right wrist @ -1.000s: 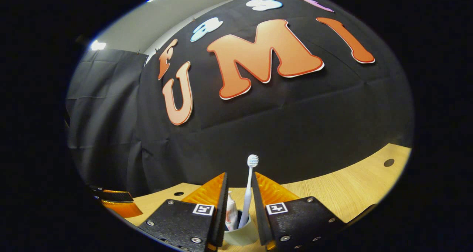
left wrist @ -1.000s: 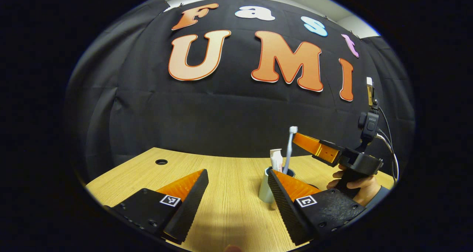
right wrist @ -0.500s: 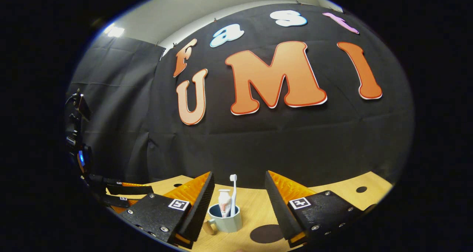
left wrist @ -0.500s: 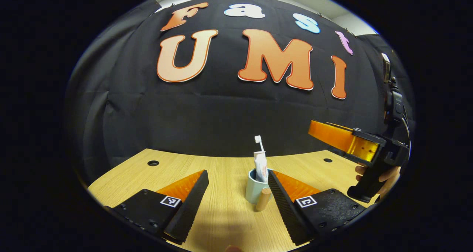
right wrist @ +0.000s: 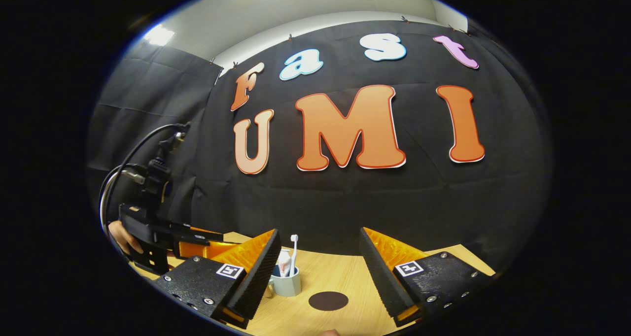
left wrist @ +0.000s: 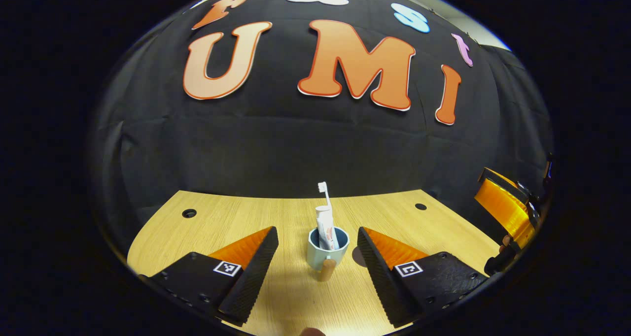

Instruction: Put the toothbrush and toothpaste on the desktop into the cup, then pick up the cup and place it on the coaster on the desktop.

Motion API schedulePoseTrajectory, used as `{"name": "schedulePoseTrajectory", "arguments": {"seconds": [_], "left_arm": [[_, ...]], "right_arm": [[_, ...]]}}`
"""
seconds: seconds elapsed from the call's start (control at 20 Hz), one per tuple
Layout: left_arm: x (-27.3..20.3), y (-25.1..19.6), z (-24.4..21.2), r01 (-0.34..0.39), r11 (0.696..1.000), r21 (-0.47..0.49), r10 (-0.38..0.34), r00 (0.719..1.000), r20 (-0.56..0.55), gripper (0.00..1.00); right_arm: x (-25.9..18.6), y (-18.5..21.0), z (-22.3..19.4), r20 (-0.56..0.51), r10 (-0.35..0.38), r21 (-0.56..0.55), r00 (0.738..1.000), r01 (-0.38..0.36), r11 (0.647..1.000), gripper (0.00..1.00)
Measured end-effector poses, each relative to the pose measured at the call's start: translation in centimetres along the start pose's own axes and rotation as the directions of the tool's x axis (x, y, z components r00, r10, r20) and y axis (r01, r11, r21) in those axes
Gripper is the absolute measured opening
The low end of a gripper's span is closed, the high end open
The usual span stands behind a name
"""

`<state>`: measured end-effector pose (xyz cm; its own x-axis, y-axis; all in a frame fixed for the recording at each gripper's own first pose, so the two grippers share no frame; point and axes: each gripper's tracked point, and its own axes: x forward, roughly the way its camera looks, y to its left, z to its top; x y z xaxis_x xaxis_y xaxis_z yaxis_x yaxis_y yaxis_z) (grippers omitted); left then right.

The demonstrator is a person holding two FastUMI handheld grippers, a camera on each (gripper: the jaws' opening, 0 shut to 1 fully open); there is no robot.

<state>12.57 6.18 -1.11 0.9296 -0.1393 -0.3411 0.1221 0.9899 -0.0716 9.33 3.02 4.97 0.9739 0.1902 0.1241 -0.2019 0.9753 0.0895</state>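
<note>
So the cup (left wrist: 327,251) is sitting upright on the wooden desk (left wrist: 236,218) with the toothbrush (left wrist: 324,189) and toothpaste (left wrist: 325,226) both poking out the top, handle facing the camera in the left gripper view. The dark round coaster (right wrist: 328,300) is on the desk just beside the cup, and the cup isn't on it. Left gripper (left wrist: 315,250) has its fingers spread wide with the cup out in front between them, not touching, and the right gripper (right wrist: 318,269) is spread open too, gripping nothing, cup near its left finger.
</note>
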Motion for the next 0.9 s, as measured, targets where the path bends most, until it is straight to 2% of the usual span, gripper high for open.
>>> {"name": "schedulePoseTrajectory", "arguments": {"seconds": [0.2, 0.25, 0.35, 0.4, 0.45, 0.5, 0.65, 0.7, 0.8, 0.85, 0.9], "left_arm": [[1.4, -2.3, -0.4, 0.043, 0.999, 0.017, -0.041, 0.991, -0.131, 0.97], [1.9, -2.7, -0.6, 0.045, 0.999, 0.006, -0.043, 0.987, -0.155, 0.97], [2.9, -3.4, -1.4, 0.063, 0.998, -0.023, -0.066, 0.971, -0.229, 0.97], [3.6, -3.6, -2.1, 0.066, 0.997, -0.037, -0.073, 0.960, -0.272, 0.98], [4.1, -3.5, -2.7, 0.060, 0.997, -0.048, -0.072, 0.950, -0.305, 1.00], [4.8, -3.5, -3.2, 0.057, 0.997, -0.044, -0.069, 0.938, -0.341, 0.97], [6.6, -3.1, -5.2, 0.029, 1.000, -0.008, -0.029, 0.900, -0.435, 0.97], [7.2, -3.2, -5.9, 0.029, 1.000, 0.004, -0.024, 0.884, -0.467, 0.97], [8.2, -3.5, -7.4, 0.028, 0.999, 0.024, -0.010, 0.846, -0.533, 0.97], [8.6, -3.9, -7.8, 0.027, 0.999, 0.035, -0.002, 0.826, -0.563, 0.98], [8.9, -4.1, -8.1, 0.027, 0.999, 0.046, 0.005, 0.806, -0.592, 0.98]], "right_arm": [[-2.8, -1.4, 1.2, 0.021, -0.022, -0.023, 1.000, 0.022, 0.999, 0.96], [-3.4, -1.5, 1.3, 0.023, -0.022, -0.022, 1.000, 0.022, 1.000, 1.00], [-4.9, -2.2, 1.6, 0.025, -0.031, -0.020, 0.999, 0.031, 0.999, 0.96], [-5.4, -3.5, 3.4, 0.027, -0.037, -0.019, 0.999, 0.037, 0.999, 0.96], [-6.0, -3.9, 3.4, 0.032, -0.039, -0.021, 0.999, 0.040, 0.999, 0.96], [-6.6, -4.3, 3.2, 0.033, -0.047, -0.025, 0.998, 0.048, 0.999, 0.96], [-8.0, -5.8, 2.2, 0.026, -0.073, -0.011, 0.997, 0.073, 0.997, 1.00], [-8.4, -6.2, 1.7, 0.021, -0.080, -0.002, 0.997, 0.080, 0.997, 0.96], [-8.9, -7.1, 0.2, -0.001, -0.095, 0.007, 0.995, 0.095, 0.995, 0.96], [-9.3, -7.5, -0.2, -0.008, -0.102, 0.007, 0.995, 0.102, 0.995, 1.00], [-9.6, -7.9, -0.5, -0.015, -0.108, 0.006, 0.994, 0.109, 0.994, 0.96]]}}
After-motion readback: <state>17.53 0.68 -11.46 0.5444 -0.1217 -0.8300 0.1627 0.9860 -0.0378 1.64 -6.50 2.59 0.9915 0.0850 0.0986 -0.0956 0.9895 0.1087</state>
